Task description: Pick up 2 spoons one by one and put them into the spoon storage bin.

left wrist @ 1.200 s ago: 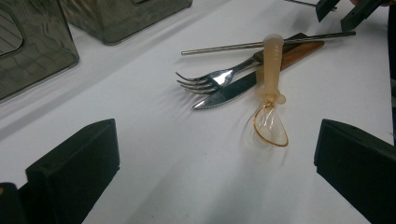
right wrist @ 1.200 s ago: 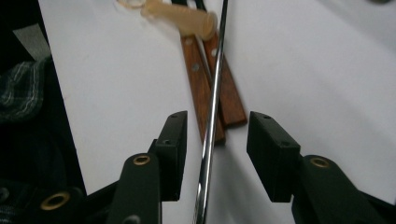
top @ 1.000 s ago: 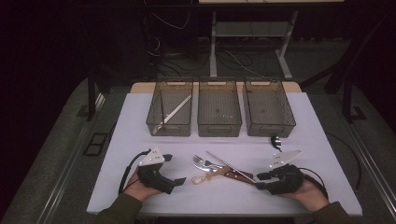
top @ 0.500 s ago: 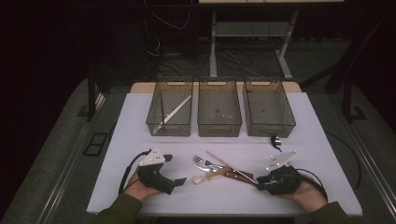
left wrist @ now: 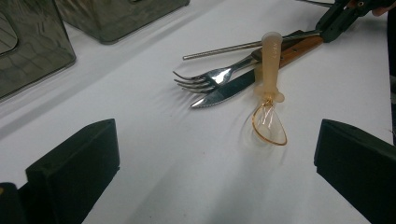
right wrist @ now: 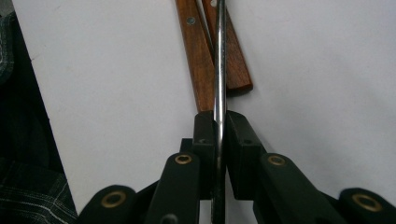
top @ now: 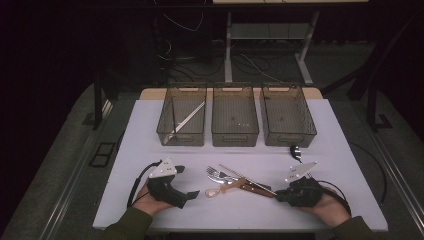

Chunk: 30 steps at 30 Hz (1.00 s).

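Note:
A small pile of cutlery lies at the table's front middle: a fork (top: pixel 218 174), two wooden-handled pieces (top: pixel 246 185), a clear amber plastic spoon (top: pixel 212 192) and a thin metal rod (top: pixel 244 178). My right gripper (top: pixel 276 194) lies on the table at the pile's right end. Its jaws have just been closing and its pads now press on the metal rod (right wrist: pixel 219 70), which runs over the two wooden handles (right wrist: pixel 196 60). My left gripper (top: pixel 192 193) rests left of the pile, open and with nothing between its jaws (left wrist: pixel 215 163). The spoon (left wrist: pixel 270 93), fork (left wrist: pixel 210 77) and a knife blade (left wrist: pixel 229 88) lie just ahead of it.
Three clear grey bins stand in a row at the back: left (top: pixel 181 135), middle (top: pixel 235 136), right (top: pixel 289 136). The left bin holds a long metal rod (top: pixel 187 119). A small black object (top: pixel 295 150) lies behind my right hand. White tabletop surrounds the pile.
The right gripper's jaws have drawn together onto the end of the metal rod. Both hands and the cutlery have kept their places.

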Tool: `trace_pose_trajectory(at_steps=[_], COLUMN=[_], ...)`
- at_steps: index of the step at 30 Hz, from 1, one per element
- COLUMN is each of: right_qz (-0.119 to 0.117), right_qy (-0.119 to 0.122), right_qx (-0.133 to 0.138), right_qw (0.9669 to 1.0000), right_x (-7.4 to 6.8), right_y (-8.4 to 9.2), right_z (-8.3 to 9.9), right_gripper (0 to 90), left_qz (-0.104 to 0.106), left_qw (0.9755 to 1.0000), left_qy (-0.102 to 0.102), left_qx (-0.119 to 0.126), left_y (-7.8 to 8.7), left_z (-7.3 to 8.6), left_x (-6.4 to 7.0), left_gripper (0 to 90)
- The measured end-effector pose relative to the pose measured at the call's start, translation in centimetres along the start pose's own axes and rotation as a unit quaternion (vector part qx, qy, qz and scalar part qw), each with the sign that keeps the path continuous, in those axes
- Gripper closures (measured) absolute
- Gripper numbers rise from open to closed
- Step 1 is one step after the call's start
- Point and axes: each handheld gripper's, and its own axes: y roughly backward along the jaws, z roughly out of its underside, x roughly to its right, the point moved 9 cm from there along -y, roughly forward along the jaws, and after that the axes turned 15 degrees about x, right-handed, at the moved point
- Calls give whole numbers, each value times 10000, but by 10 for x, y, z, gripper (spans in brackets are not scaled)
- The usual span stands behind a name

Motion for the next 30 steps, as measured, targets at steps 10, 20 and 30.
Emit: trace_pose_trajectory(at_steps=[10,20,30], right_qz=[-4,85,127], right_qy=[-90,-275,-303], right_qx=[83,438,734], right_qw=[9999,9986,9968], right_x=[1,10,15], right_y=[0,8,16], right_z=[-1,-9,-20], right_gripper=[842,844,844], left_qz=[-3,2,9], left_qw=[10000,10000,10000], left_qy=[2,-3,-11], left_qx=[1,-3,-6], left_y=[0,0,0], left_z=[0,0,0], left_x=[0,0,0], left_gripper=[0,0,0])
